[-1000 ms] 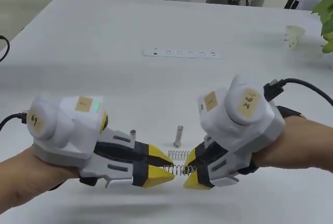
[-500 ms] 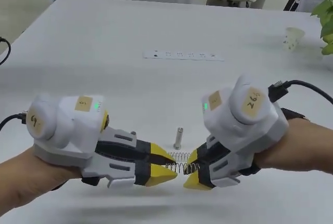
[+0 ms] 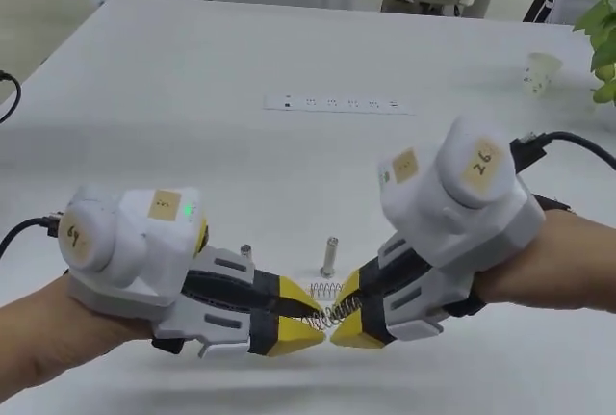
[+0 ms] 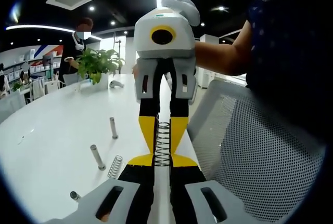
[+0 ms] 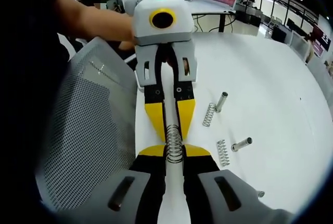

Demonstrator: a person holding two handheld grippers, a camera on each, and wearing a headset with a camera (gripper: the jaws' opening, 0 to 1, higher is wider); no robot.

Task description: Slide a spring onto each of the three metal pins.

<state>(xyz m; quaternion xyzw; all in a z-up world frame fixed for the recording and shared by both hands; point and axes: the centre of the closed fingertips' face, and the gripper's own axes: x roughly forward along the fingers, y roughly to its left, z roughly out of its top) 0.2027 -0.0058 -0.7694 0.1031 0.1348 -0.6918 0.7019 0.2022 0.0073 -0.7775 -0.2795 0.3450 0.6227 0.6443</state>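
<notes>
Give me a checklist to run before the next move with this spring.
1. Left gripper shut on the held spring: ok.
2. Right gripper shut on its other end: ok.
3. Held spring lined up over a pin: not ok; it hangs between the grippers, apart from the nearest pin.
4. Nearest pin upright: ok.
5. Pins already loaded: not ok; the nearest pin, second pin and third pin are bare.
6. Spare springs on the table: ok; first loose spring, second loose spring.
</notes>
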